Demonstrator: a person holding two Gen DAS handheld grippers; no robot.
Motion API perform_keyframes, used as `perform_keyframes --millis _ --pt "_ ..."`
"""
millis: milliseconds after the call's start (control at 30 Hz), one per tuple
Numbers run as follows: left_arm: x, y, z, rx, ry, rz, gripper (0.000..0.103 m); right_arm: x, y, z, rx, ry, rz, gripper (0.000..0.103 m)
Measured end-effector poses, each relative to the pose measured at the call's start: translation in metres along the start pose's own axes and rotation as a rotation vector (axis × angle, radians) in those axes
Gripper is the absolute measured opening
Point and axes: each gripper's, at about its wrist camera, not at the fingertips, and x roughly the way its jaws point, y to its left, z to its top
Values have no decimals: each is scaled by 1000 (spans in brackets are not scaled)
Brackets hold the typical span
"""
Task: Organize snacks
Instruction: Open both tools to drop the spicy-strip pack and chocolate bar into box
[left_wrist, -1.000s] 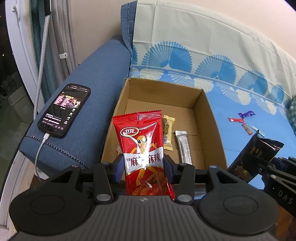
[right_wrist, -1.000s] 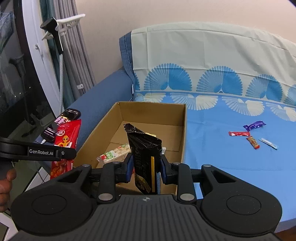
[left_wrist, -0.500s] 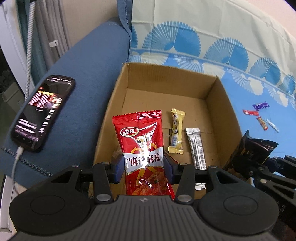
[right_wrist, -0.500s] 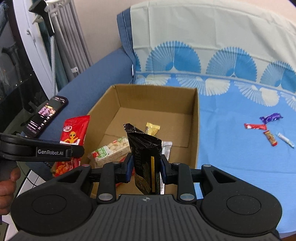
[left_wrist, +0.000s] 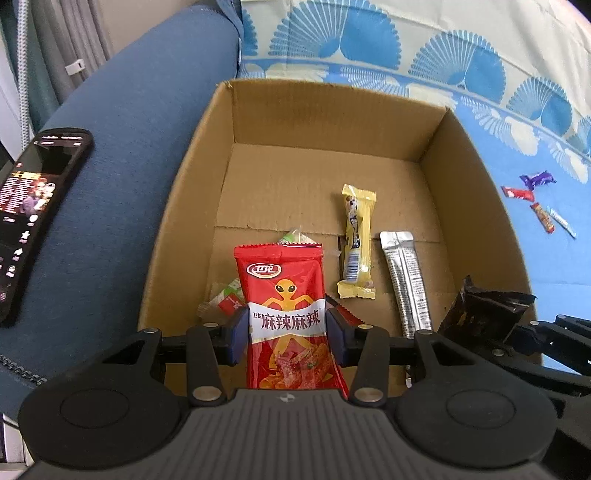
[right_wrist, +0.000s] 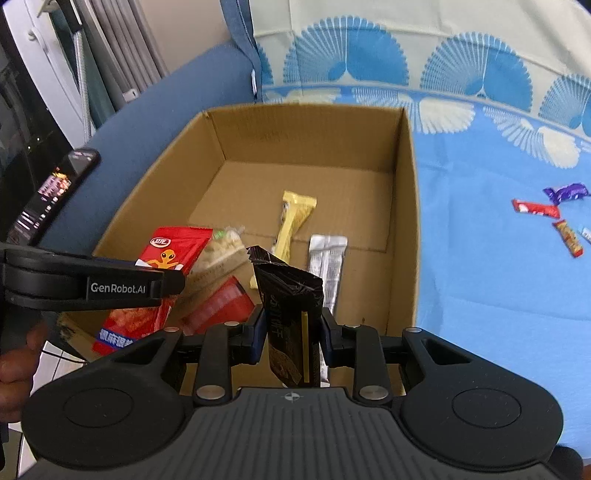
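My left gripper is shut on a red spicy snack packet, held upright over the near end of the open cardboard box. My right gripper is shut on a black snack packet, held over the box's near right part. The red packet and the left gripper also show at the left of the right wrist view. The black packet shows at the right of the left wrist view. In the box lie a yellow bar, a silver stick pack, a green-and-white packet and a red packet.
A phone with a lit screen lies on the blue sofa arm, left of the box. Several small wrapped candies lie on the blue patterned cover to the right of the box.
Both grippers have moved forward and down over the box with their packets. The box now fills more of both views.
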Motion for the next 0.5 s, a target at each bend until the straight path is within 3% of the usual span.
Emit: perform_keyframes --millis 67,100,133,167,200,233,333,500 --pt "7 0 2 10 12 4 50 8 -4 1 7 17 -3 31" --pt "10 0 4 12 16 6 58 11 -5 2 9 22 -2 33" --pt "12 1 7 13 14 2 77 14 -6 5 14 21 -3 43" --pt "11 2 9 11 4 -5 87 16 -7 9 20 14 -6 50" --pt "8 4 12 1 -25 13 97 16 -8 13 29 2 -17 71" --pt "4 6 13 -5 -57 32 103 15 -10 17 44 -20 -39 85" --pt "-12 11 13 -12 -108 54 103 2 -13 25 60 -91 -74 89" --pt "-32 9 -12 -30 -68 65 103 -27 -3 8 36 -94 -73 94"
